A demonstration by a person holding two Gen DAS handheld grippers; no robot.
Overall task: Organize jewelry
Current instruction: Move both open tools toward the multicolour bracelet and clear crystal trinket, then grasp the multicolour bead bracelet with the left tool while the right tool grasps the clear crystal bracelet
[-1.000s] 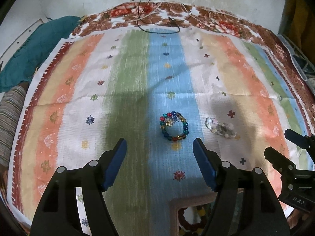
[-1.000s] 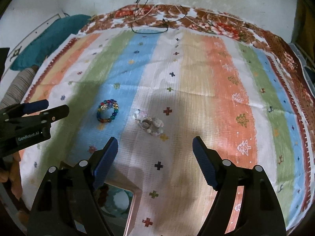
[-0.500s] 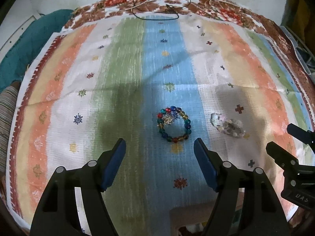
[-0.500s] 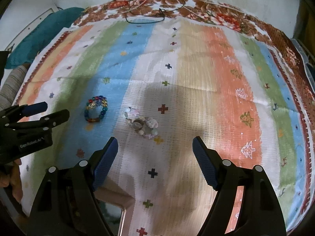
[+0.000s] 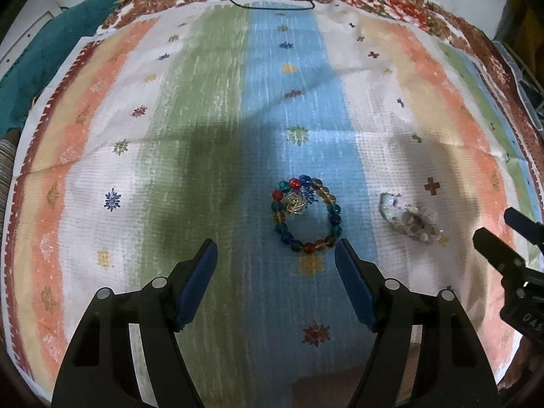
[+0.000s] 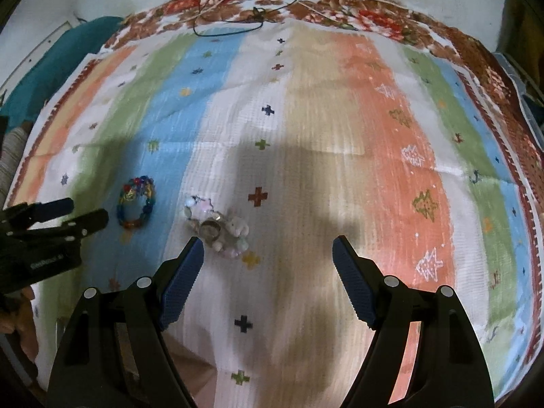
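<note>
On the blue stripe of a striped cloth (image 5: 217,108) lies one bracelet of round red, blue, green and amber beads (image 5: 305,215), a small gold ornament (image 5: 295,205) resting inside its ring. Near it, on the white stripe, sits one pale cluster of pinkish and clear beads (image 6: 217,226) with a metal ring on it. Two grippers hover above: the left gripper (image 5: 276,265) and the right gripper (image 6: 268,260), both spread wide and holding nothing.
</note>
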